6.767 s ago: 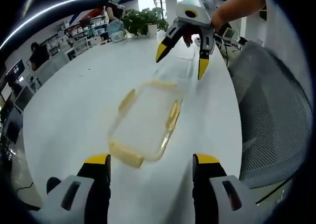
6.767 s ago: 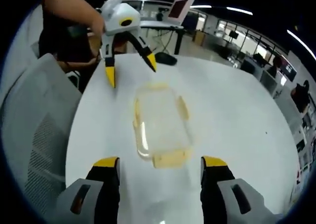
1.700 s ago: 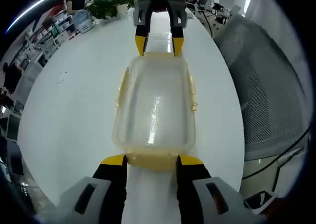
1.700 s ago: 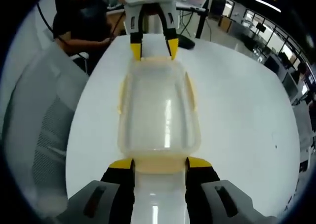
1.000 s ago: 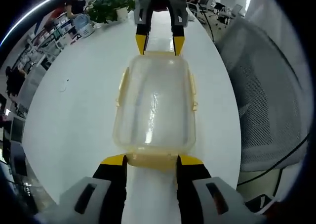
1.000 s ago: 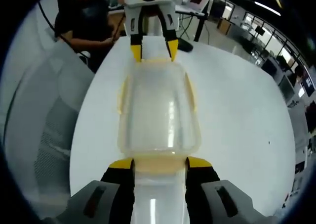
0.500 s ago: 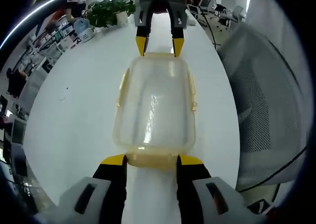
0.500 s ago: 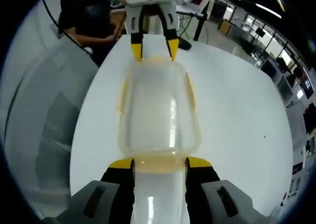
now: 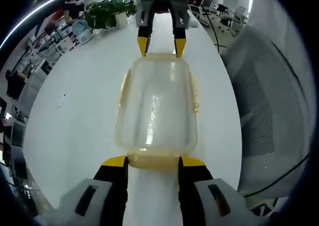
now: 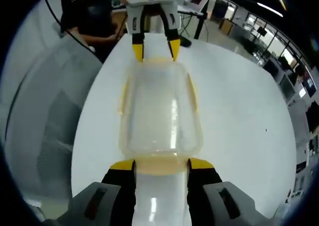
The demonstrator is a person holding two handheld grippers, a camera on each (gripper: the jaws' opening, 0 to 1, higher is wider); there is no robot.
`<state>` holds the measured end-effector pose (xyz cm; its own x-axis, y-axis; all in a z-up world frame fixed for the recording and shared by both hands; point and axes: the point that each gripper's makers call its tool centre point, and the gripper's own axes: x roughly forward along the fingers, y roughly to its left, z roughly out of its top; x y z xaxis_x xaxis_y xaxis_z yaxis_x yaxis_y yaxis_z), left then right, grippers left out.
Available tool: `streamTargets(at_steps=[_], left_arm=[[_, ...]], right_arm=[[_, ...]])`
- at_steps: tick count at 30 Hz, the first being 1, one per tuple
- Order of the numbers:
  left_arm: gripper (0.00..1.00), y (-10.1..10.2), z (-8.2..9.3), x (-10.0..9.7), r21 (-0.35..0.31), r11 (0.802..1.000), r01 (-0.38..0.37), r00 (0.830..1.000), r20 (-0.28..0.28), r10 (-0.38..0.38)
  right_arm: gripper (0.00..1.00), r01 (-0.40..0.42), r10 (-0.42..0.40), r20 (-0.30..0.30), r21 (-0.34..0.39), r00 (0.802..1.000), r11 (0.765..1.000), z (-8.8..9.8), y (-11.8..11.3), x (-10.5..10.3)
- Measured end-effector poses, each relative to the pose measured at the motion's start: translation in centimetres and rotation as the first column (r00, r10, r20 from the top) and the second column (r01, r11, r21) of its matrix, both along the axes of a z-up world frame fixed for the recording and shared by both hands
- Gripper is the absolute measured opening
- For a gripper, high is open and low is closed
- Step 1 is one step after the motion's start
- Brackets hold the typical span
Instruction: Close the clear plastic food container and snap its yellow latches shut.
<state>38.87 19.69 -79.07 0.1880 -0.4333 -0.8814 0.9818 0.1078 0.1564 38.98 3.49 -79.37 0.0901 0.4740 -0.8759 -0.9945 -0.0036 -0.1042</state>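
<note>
the left gripper view looks steeply down from close above one short end of the container (image 9: 156,106), facing along it toward the table's (image 9: 79,111) far edge with the plant (image 9: 107,12). the right gripper view looks from the opposite short end — equally close, facing back. both share the container (image 10: 159,109), the table (image 10: 239,121) around it, and each other's gripper.

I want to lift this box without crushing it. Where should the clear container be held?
By its short ends, one from each side. The container is long, each end carries a yellow end latch, and the left gripper and right gripper straddle those ends. The long sides' latches stick out.
</note>
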Motion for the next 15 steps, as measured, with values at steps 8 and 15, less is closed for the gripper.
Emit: streamTargets(at_steps=[8, 15], left_arm=[[0.39, -1.6, 0.0, 0.1, -0.007, 1.000, -0.007, 1.000, 0.002, 0.007], [0.39, -3.1, -0.1, 0.0, -0.008, 1.000, -0.010, 1.000, 0.001, 0.010]], right_arm=[[0.39, -0.002, 0.002, -0.002, 0.001, 1.000, 1.000, -0.1, -1.7, 0.2], [0.39, -0.003, 0.003, -0.005, 0.002, 1.000, 1.000, -0.1, -3.1, 0.1]])
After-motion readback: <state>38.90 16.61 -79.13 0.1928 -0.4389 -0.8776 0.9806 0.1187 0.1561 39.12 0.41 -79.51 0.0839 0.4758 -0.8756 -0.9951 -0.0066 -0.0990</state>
